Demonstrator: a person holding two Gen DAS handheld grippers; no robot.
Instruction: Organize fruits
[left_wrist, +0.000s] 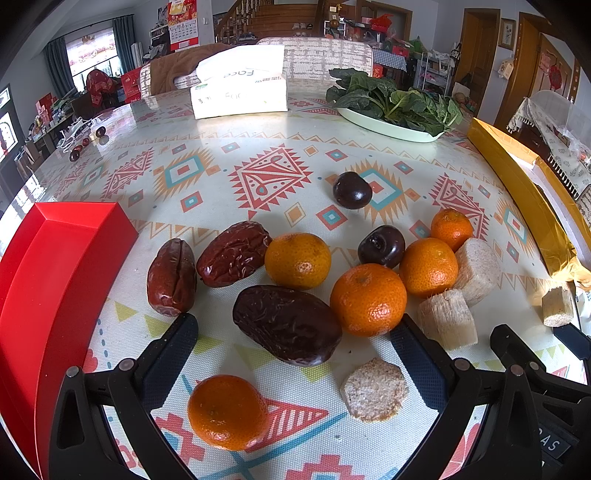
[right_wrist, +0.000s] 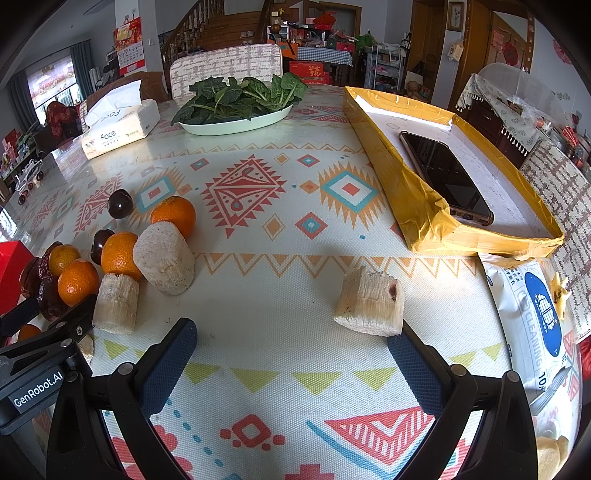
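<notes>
Left gripper (left_wrist: 293, 354): spread, empty, dark date (left_wrist: 287, 325) at 12 o'clock between its fingers.
Right gripper (right_wrist: 291, 349): spread, empty; cane piece (right_wrist: 369, 301) at 1 o'clock.
Advice: centre fingers, close gently on worktop (right_wrist: 280, 295).

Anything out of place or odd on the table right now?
Yes: a phone lies inside the yellow tray, which holds no fruit. One sugarcane piece sits apart from the fruit cluster, near the right gripper. Nothing looks spilled or damaged.
</notes>
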